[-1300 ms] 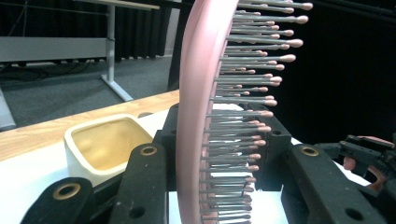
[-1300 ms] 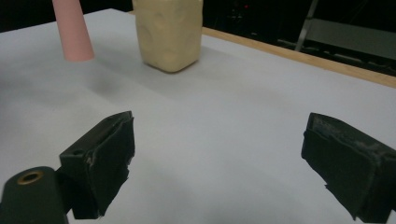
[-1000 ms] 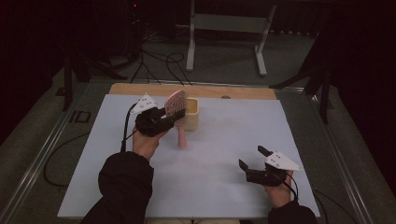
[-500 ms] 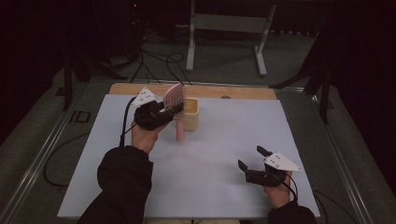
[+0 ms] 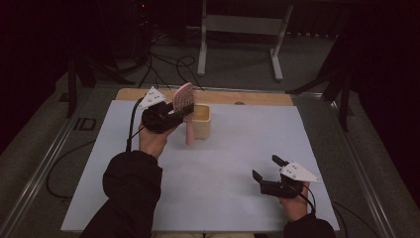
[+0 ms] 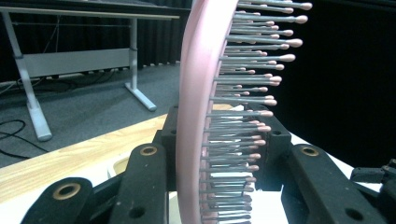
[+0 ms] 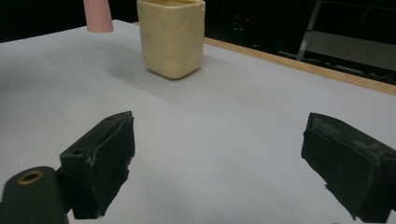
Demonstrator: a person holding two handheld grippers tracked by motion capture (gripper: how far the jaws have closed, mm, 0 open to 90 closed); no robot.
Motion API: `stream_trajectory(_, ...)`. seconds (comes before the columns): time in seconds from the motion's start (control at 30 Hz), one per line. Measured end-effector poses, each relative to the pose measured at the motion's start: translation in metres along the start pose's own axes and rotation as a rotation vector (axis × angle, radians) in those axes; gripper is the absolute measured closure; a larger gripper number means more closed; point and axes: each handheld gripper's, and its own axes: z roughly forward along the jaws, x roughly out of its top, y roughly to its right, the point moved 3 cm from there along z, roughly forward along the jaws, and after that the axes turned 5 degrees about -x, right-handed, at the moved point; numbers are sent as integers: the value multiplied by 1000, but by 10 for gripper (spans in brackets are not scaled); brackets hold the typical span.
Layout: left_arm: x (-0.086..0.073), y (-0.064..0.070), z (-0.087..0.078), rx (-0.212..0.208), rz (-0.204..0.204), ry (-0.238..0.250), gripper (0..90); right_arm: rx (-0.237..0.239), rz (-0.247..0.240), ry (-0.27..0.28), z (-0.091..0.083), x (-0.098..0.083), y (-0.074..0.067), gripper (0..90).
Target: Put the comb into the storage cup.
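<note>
Dark curtains and a grey floor with cables surround the bench (image 5: pixel 237 163), which carries a white sheet over a wooden top. Left tongs (image 5: pixel 184 111) are clamped on a pink brush (image 5: pixel 185 114), gripping it at the head, so the brush stands nearly upright off the sheet with its handle hanging down just left of a cream cup (image 5: pixel 201 121). In the left gripper view the brush (image 6: pixel 196 116) shows edge-on between the jaws: a curved pink back and rows of grey pins with small rounded pink tips. Right tongs (image 5: pixel 265 168) stand wide with nothing between them, resting low near the front right of the bench, well apart from the cup; from that gripper's view the cup (image 7: pixel 172 37) is a squarish, slightly dented, open-topped pot, and the brush's handle end (image 7: pixel 98 16) hangs beside it. As I judge it, the work is to stand the brush in the cup: the pickup is done, the brush is lifted and brought alongside, and what remains is to raise the handle over the rim, lower it in and let go.
</note>
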Motion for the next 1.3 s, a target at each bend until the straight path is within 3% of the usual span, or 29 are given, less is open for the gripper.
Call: stream_trajectory(1.3, 28, -11, 13, 73, 28, 3, 642, 8, -3, -6, 1, -1, -1, 98)
